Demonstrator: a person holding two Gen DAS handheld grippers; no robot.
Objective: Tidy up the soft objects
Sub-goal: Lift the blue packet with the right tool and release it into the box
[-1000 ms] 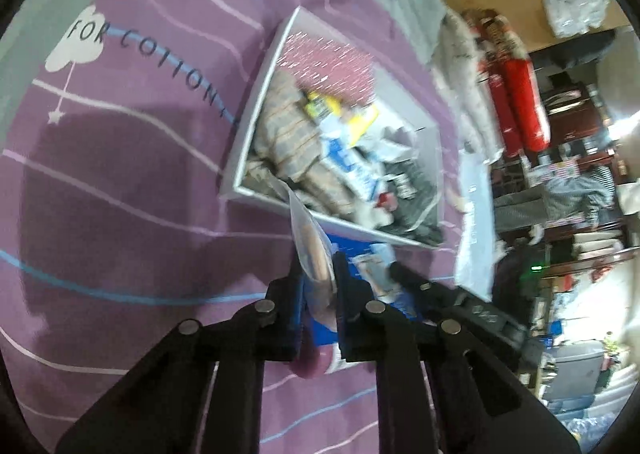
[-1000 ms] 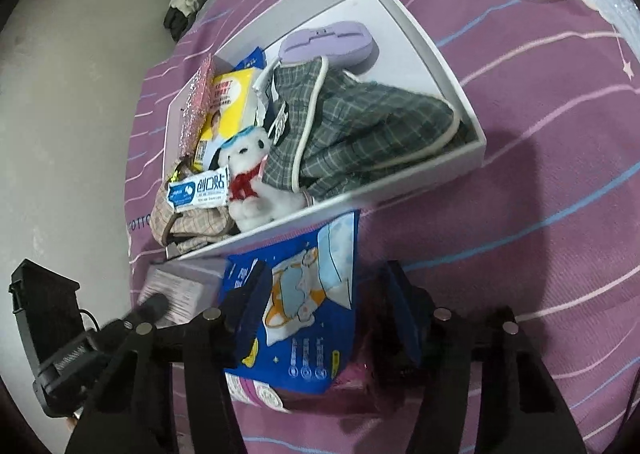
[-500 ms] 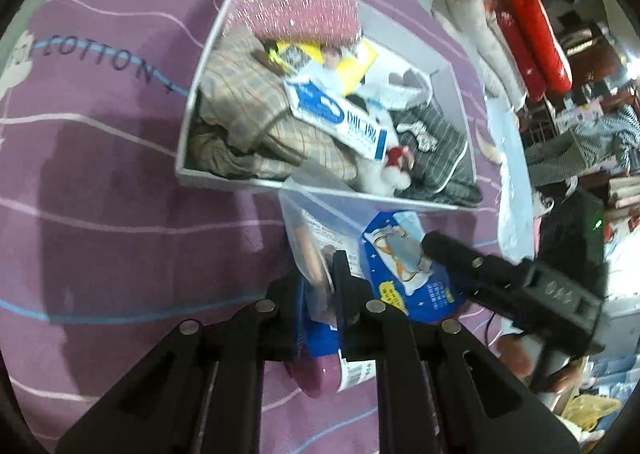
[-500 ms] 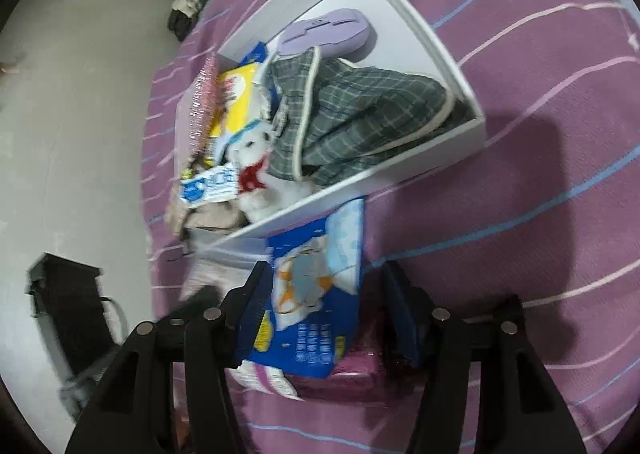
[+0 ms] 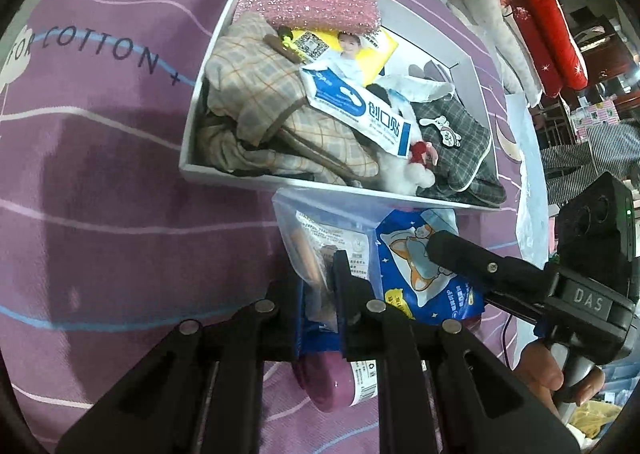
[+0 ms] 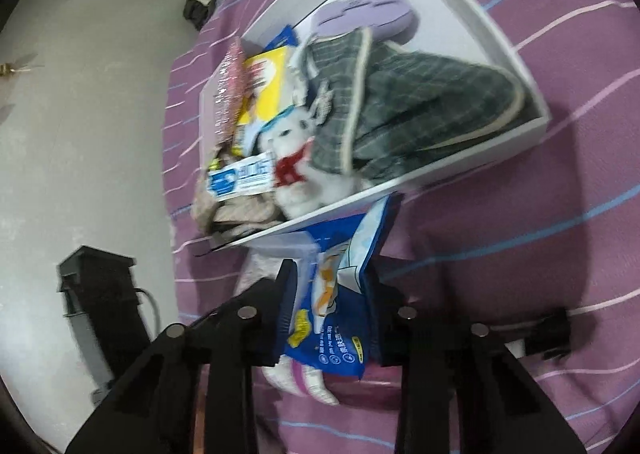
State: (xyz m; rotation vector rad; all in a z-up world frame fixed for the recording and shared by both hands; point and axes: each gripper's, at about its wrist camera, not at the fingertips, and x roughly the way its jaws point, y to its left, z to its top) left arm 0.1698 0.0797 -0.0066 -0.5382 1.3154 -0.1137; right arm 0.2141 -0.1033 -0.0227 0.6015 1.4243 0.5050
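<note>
My left gripper [image 5: 320,294] is shut on a clear plastic bag [image 5: 320,221] with a labelled item inside, just in front of the white box [image 5: 224,173]. Beside it lies a blue packet with a dog picture [image 5: 420,274], and the right gripper's finger [image 5: 464,256] rests on it. In the right wrist view the right gripper [image 6: 332,302] has its jaws closing, and the blue packet [image 6: 340,318] buckles between the pads. The white box [image 6: 460,161] holds a white plush toy [image 6: 296,157], plaid cloths and packets.
A purple striped bedspread [image 5: 100,173] lies under everything. A maroon item [image 5: 324,386] lies under the bags. A hand [image 5: 552,374] holds the right gripper. A black stand [image 6: 100,294] is on the floor off the bed's edge. Red rolls [image 5: 548,25] lie beyond the box.
The right jaws have narrowed onto the blue packet, which now buckles upward. The left gripper has swung with the clear bag, so the box sits more central in its view.
</note>
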